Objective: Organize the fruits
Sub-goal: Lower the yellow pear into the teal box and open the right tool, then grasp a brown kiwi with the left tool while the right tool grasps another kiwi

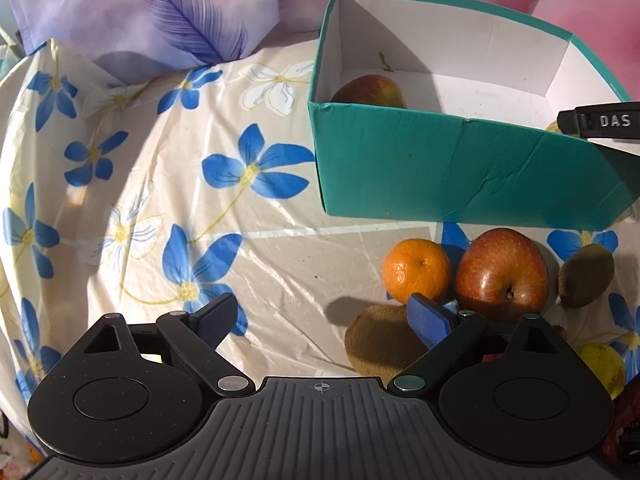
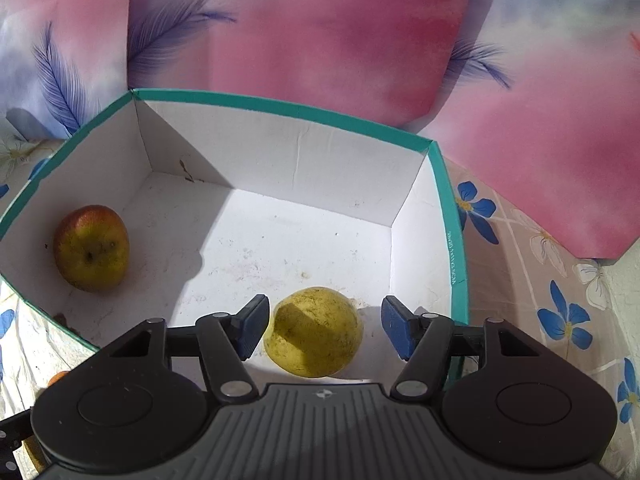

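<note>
A teal box [image 1: 440, 168] with white inside stands on the flowered cloth. It holds a red-green apple [image 2: 91, 249], also seen in the left wrist view [image 1: 370, 90]. My right gripper [image 2: 324, 328] is open inside the box [image 2: 456, 248], its pads either side of a yellow fruit [image 2: 316, 332] that rests on the box floor, not touching it. My left gripper [image 1: 324, 320] is open and empty above the cloth. In front of the box lie an orange [image 1: 416, 270], a red apple [image 1: 502, 276], and two kiwis [image 1: 380, 340] [image 1: 586, 276].
A yellow-green fruit [image 1: 602, 368] and a dark red object [image 1: 624, 428] lie at the right edge. Pink and lilac feather-print pillows [image 2: 340, 40] stand behind the box. The right gripper's body [image 1: 600, 122] reaches over the box's right rim.
</note>
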`<state>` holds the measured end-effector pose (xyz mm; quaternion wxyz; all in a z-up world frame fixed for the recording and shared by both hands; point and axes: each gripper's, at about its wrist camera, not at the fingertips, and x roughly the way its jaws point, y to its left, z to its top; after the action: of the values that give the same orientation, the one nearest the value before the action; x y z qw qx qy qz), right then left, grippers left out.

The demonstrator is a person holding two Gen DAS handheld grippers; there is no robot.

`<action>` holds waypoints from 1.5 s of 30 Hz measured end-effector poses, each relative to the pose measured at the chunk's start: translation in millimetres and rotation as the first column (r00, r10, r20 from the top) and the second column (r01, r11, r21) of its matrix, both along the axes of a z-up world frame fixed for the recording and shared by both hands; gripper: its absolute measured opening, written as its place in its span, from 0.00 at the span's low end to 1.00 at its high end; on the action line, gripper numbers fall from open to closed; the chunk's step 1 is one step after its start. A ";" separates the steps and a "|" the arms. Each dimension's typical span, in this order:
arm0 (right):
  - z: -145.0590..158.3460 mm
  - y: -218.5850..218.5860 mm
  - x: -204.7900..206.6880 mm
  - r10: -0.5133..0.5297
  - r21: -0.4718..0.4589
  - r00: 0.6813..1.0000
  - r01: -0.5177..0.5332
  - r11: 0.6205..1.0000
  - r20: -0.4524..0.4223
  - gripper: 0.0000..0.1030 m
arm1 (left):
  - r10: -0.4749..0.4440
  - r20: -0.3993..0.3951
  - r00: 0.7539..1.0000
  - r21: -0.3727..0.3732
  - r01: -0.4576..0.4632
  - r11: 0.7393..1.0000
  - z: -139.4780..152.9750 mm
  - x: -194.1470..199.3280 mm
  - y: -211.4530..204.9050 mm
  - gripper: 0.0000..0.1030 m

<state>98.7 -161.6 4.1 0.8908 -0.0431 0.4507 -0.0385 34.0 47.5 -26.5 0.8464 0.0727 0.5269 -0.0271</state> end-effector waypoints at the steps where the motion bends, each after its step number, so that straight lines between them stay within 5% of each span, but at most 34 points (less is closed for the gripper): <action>1: 5.3 -0.1 -6.7 0.005 0.003 1.000 -0.005 1.000 0.027 0.77 | -0.001 -0.001 1.000 0.001 0.001 1.000 -0.4 -1.3 0.5 0.92; 6: 41.8 11.1 -61.7 0.065 -0.066 0.967 -0.050 0.997 0.248 0.99 | -0.021 -0.001 1.000 -0.015 0.021 1.000 -2.2 -8.8 1.4 0.92; 9: 56.2 15.9 -96.9 0.071 -0.085 0.938 -0.045 0.995 0.340 1.00 | -0.051 -0.006 0.999 -0.045 0.051 0.998 -2.6 -14.2 0.3 0.92; 15: 46.4 6.1 -130.2 0.047 0.047 0.962 -0.062 0.997 0.268 1.00 | -0.128 -0.031 0.991 -0.100 0.124 0.987 -9.3 -21.1 -6.1 0.92; 26: 27.9 1.2 -151.3 -0.036 0.098 0.982 0.018 0.995 0.185 1.00 | -0.209 -0.056 0.976 -0.157 0.198 0.968 -23.2 -14.4 -7.9 0.86; 31: 22.8 -0.2 -149.1 -0.056 0.103 0.985 0.039 0.994 0.161 1.00 | -0.222 -0.093 0.971 -0.210 0.199 0.957 -34.7 -7.2 -8.1 0.74; 41: 1.4 -1.7 -132.3 -0.045 0.087 0.997 0.039 0.995 0.063 0.98 | -0.216 -0.042 0.975 -0.110 0.211 0.971 -26.8 -12.9 -13.5 0.72; 45: -11.4 -5.9 -120.5 -0.030 0.107 1.000 0.030 0.994 -0.007 0.93 | -0.196 -0.016 0.980 -0.123 0.193 0.973 -10.3 -16.6 -9.5 0.72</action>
<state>-21.7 -167.5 -7.3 0.8900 0.0115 0.4549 -0.0276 17.4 38.0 -36.7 0.8350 0.0722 0.5265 -0.1429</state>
